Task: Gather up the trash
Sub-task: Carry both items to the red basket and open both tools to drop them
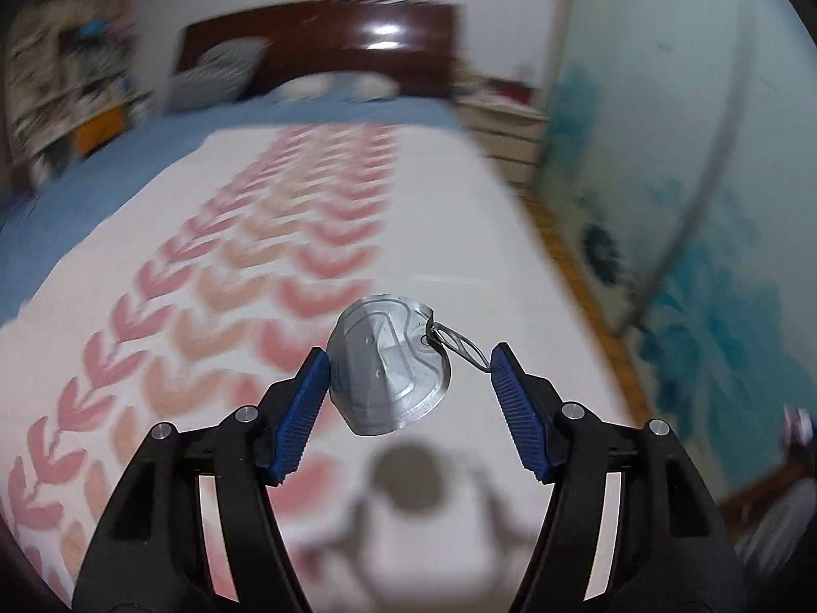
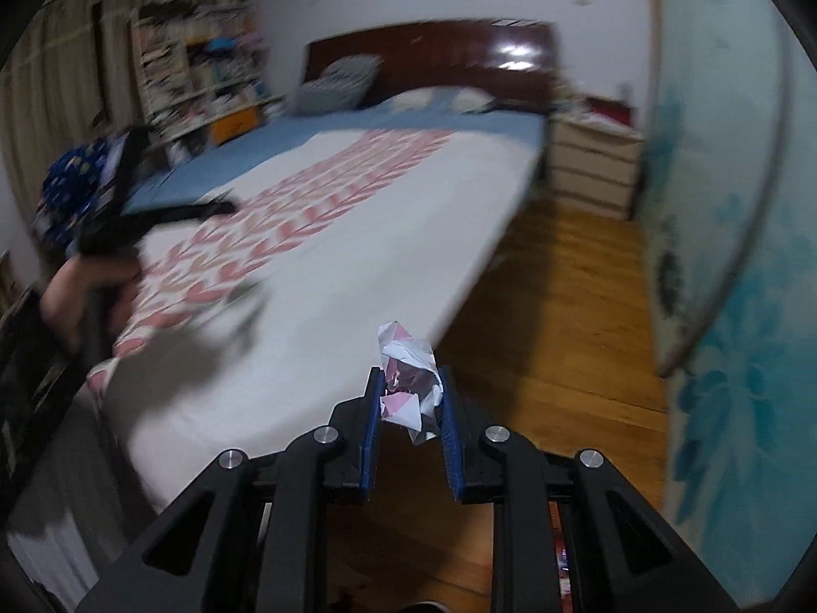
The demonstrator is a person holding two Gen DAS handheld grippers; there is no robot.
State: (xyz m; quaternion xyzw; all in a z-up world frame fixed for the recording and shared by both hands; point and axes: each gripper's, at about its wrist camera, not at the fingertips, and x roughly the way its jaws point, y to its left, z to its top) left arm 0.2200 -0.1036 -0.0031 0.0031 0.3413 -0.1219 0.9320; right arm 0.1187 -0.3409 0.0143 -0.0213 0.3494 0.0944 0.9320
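Note:
A round silver can lid [image 1: 388, 368] with a pull tab [image 1: 462, 345] hangs above the bed and casts a shadow on the cover below. My left gripper [image 1: 411, 357] is shut on it: the left pad presses the lid's rim and the right pad meets the tab. In the right wrist view my right gripper [image 2: 411, 375] is shut on a crumpled white and pink paper wrapper [image 2: 408, 388], held over the bed's near corner and the floor. The left gripper [image 2: 153, 209] also shows there as a dark blur at the left, with a person's hand [image 2: 76, 286] behind it.
The bed [image 1: 434, 214] has a white cover with pink chevrons over a blue sheet, and a dark headboard [image 1: 357, 36] behind. To its right lie wooden floor [image 2: 536, 306], a pale nightstand [image 2: 592, 163] and a blue-flowered wardrobe door [image 2: 740, 332]. A cluttered shelf [image 2: 204, 76] stands at left.

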